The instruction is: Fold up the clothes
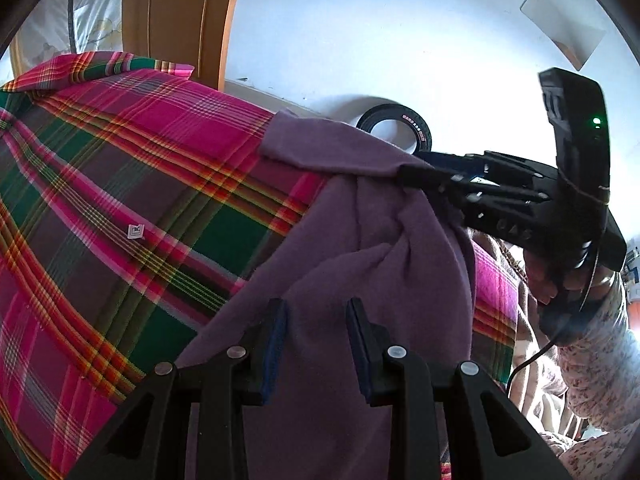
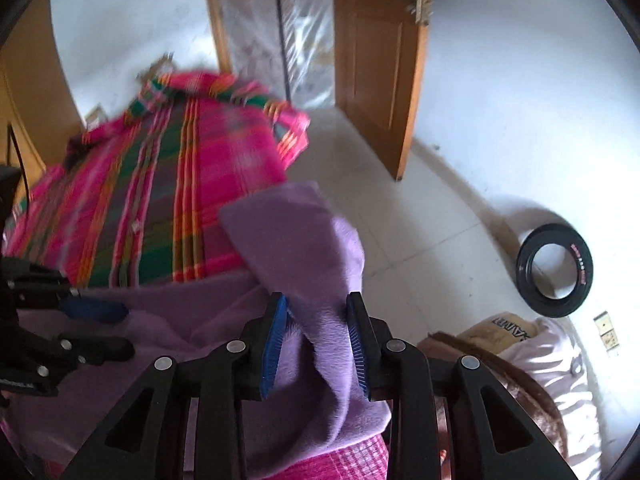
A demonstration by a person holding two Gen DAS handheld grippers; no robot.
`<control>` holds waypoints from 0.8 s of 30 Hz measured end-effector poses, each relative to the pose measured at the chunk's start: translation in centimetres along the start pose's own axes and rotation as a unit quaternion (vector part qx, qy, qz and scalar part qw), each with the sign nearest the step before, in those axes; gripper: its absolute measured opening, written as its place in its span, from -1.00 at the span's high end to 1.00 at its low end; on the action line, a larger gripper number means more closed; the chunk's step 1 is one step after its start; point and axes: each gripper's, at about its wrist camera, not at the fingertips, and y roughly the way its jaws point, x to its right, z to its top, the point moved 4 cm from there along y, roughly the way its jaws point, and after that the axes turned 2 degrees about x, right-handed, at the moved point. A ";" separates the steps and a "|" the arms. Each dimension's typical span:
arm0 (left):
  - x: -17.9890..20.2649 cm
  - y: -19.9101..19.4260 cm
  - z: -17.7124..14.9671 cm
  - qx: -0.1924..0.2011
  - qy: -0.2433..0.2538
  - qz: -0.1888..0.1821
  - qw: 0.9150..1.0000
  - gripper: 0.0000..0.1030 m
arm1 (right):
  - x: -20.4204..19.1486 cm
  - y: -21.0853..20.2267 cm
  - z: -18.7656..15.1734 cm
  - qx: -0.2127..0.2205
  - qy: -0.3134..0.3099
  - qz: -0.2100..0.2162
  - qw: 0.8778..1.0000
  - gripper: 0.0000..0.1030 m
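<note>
A purple fleece cloth (image 1: 340,240) (image 2: 288,240) lies bunched on a bed covered by a pink, green and orange plaid sheet (image 1: 120,180) (image 2: 160,200). My right gripper (image 2: 316,320) (image 1: 412,170) is shut on a raised fold of the cloth. The fabric touches both blue pads, hangs down from the tips, and a flap sticks out past them. My left gripper (image 1: 316,320) (image 2: 108,328) stands open just above the lower part of the cloth, with its fingers apart and no fabric pinched between them.
A black tyre (image 1: 394,126) (image 2: 554,276) leans on the white wall on the tiled floor. A wooden door (image 2: 380,60) (image 1: 176,12) stands open behind the bed. Bags and a brown blanket (image 2: 540,352) lie by the bed. A floral sleeve (image 1: 592,340) holds the right gripper.
</note>
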 end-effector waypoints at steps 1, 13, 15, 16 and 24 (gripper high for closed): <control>0.0 0.0 0.0 -0.001 0.003 0.001 1.000 0.39 | -0.2 0.2 -0.1 -0.005 -0.007 -0.001 1.000 0.38; 0.9 0.5 0.6 0.005 0.038 0.029 0.999 0.39 | 0.1 0.8 -1.0 -0.018 -0.007 -0.004 1.000 0.30; 1.1 0.6 0.6 0.006 0.046 0.035 0.998 0.39 | 0.3 1.0 -1.0 -0.019 0.004 0.001 1.000 0.30; 1.2 0.6 0.6 0.006 0.050 0.038 0.998 0.39 | 0.4 1.0 -1.0 -0.018 0.008 0.002 1.000 0.30; 1.5 0.2 0.7 0.014 0.052 0.034 0.998 0.91 | 1.4 0.3 -0.5 0.012 0.051 0.020 0.998 0.82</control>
